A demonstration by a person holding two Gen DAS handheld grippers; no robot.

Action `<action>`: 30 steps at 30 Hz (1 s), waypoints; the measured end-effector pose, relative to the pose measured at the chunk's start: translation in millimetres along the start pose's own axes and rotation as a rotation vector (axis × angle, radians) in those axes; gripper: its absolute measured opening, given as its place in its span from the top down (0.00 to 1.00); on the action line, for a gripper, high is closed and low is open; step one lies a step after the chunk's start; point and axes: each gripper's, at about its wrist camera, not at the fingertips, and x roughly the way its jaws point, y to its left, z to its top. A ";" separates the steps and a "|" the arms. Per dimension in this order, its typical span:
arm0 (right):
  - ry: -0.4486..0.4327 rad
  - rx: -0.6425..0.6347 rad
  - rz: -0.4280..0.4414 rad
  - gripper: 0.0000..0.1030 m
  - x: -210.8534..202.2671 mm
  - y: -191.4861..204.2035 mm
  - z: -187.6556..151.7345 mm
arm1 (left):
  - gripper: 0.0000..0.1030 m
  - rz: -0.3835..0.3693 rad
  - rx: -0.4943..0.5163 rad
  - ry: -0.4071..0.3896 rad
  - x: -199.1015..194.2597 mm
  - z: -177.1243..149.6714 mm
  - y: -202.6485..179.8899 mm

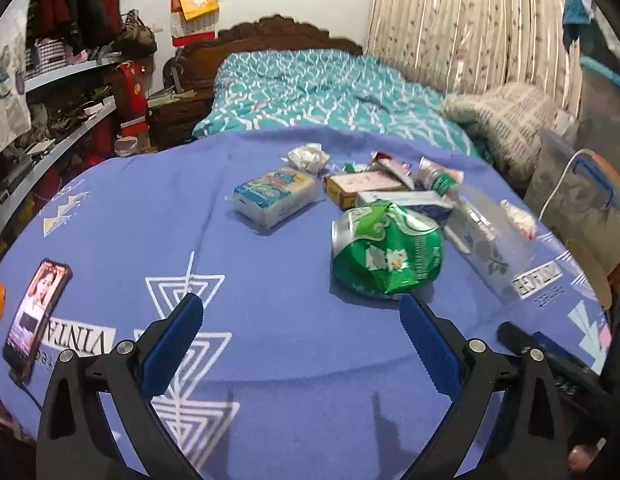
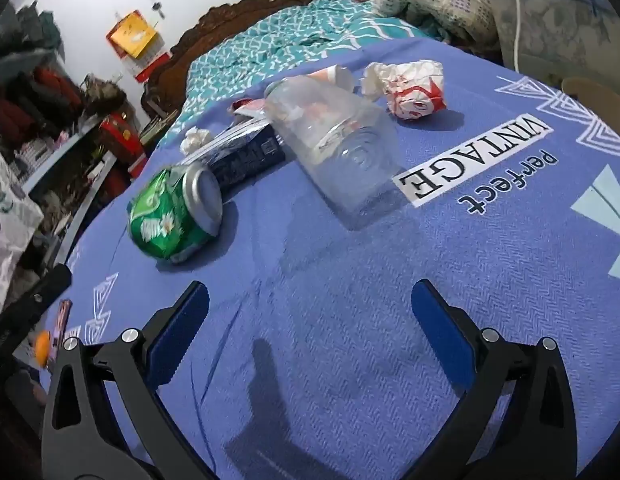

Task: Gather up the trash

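Jaws of both the left gripper (image 1: 299, 328) and right gripper (image 2: 310, 316) are spread and empty above the blue table (image 1: 269, 340). From left: phone (image 1: 35, 316), tissue pack (image 1: 275, 196), crushed green can (image 1: 386, 256), clear bottle (image 2: 338, 148), crumpled wrapper (image 2: 414, 88). Nothing looks collected yet; the next move probably calls for closing on the can.

On the blue cloth (image 2: 390, 280) you can read "VINTAGE" in black capitals on a white bar (image 2: 476, 160), with "perfect" (image 2: 510, 184) in dark letters just beside it. From your left wrist view the same word shows upside down, partly cut off (image 1: 79, 336). Print on the green can (image 2: 169, 216) is illegible.
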 end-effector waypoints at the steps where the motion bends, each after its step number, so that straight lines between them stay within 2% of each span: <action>1: -0.002 -0.008 0.003 0.03 -3.2 -2.6 -5.8 | 0.09 -0.010 -0.012 -0.017 -5.3 -3.3 0.6; 6: -0.052 -0.076 0.001 0.03 -25.7 12.0 -1.1 | 0.09 -0.015 -0.058 -0.040 -21.6 -18.3 8.4; 9: -0.142 -0.156 -0.031 0.03 -47.0 27.8 1.8 | 0.09 -0.026 -0.076 -0.010 -23.5 -30.5 9.4; 12: -0.213 -0.206 -0.055 0.03 -60.7 38.0 7.4 | 0.08 -0.070 -0.060 0.031 -20.6 -36.1 6.7; 14: -0.249 -0.220 -0.066 0.03 -66.1 41.3 7.0 | 0.09 -0.071 -0.045 0.039 -18.0 -35.7 4.2; 17: -0.277 -0.217 -0.068 0.03 -73.7 39.3 3.5 | 0.09 -0.014 0.011 -0.020 -19.6 -24.2 1.3; 19: -0.281 -0.214 -0.069 0.03 -74.7 38.2 3.2 | 0.09 0.078 0.078 -0.094 -21.6 -7.2 1.1; 21: -0.282 -0.210 -0.068 0.03 -74.4 37.0 4.6 | 0.09 0.145 0.095 -0.128 -19.4 13.6 5.8; 25: -0.290 -0.206 -0.061 0.03 -77.1 37.4 5.4 | 0.09 0.169 0.027 -0.134 -11.3 40.0 21.5; 30: -0.288 -0.216 -0.062 0.03 -75.9 39.8 8.5 | 0.09 0.203 0.035 -0.141 -5.8 47.7 20.4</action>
